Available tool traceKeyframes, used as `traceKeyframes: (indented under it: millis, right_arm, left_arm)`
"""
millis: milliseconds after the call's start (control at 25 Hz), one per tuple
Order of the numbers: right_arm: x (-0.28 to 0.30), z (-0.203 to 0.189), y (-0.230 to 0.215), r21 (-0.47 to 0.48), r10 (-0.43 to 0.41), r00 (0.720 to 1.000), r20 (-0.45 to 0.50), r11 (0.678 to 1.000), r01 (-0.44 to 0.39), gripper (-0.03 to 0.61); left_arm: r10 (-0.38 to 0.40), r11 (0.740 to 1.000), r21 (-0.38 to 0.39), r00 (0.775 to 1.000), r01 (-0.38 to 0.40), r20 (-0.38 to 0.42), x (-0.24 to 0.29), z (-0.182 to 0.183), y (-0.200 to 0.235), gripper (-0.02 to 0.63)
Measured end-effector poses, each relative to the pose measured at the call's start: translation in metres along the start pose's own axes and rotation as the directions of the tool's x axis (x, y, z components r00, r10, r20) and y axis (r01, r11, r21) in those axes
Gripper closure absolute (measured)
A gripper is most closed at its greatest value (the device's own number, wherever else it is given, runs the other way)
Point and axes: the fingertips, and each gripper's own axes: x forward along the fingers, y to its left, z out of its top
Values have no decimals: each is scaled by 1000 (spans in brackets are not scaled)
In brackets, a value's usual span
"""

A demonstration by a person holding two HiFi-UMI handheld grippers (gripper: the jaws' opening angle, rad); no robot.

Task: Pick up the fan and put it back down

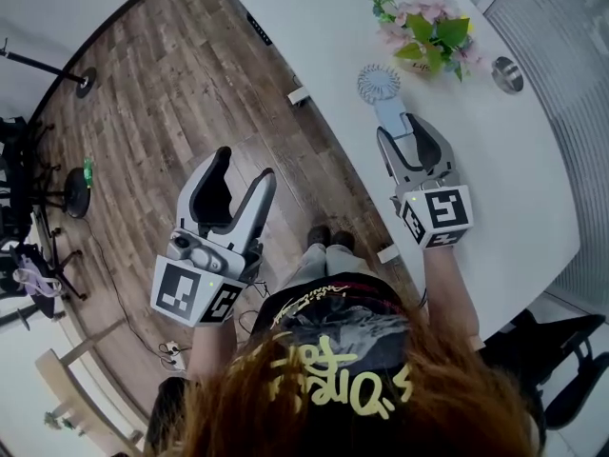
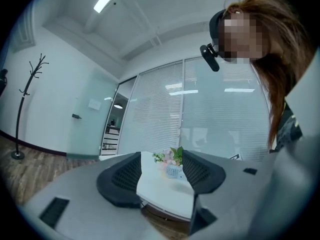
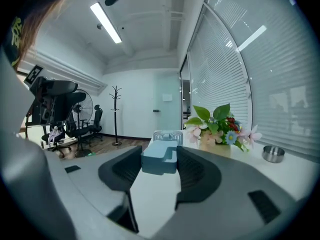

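Dead ahead of my right claw point(image 1: 396, 127), its gap filled by the fan point(image 1: 379, 82), the flower pot point(image 1: 428, 36) blocks the bench point(image 1: 314, 27), a metal bowl point(image 1: 507, 74) sits off to its right, bare bench lies open to its left, and my left claw point(image 1: 245, 165) has only open floor point(image 1: 181, 84) beneath.

Right gripper point(image 1: 396, 126) grips fan point(image 1: 378, 81) between its fingers point(image 1: 434, 147)

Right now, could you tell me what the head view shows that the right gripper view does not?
Only the head view: the left gripper, jaws apart and empty, beside the white table. Only the right gripper view: the ceiling and its light strip. Both: the fan, its blue base between the right gripper's jaws, the flowers and the metal bowl.
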Motion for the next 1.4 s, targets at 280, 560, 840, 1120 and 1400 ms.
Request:
traceKeyframes:
  millis: [280,560,840,1120,1400]
  right_arm:
    - [13,-30,-2,-16,-2,997,-78,1000,0,360]
    - [21,-43,-4,-30,-13,994,-113,999,9,360]
    - [23,-57,-5,-27,-34,984,-176,999,30,361]
    - [27,-75,-7,-20,-55,968,-245,998,51,360]
    - [29,-94,-9,0,-67,946,-316,998,70,362]
  left_arm:
    - [23,1000,13,1000,-23,1,-9,4,4,368]
    - [41,999,11,999,-41,5,-9,3,7,368]
    - [64,998,5,998,-64,8,-15,4,11,368]
    - [61,998,13,998,-61,13,-18,7,9,368]
    - [50,999,17,999,-50,20,-20,7,6,368]
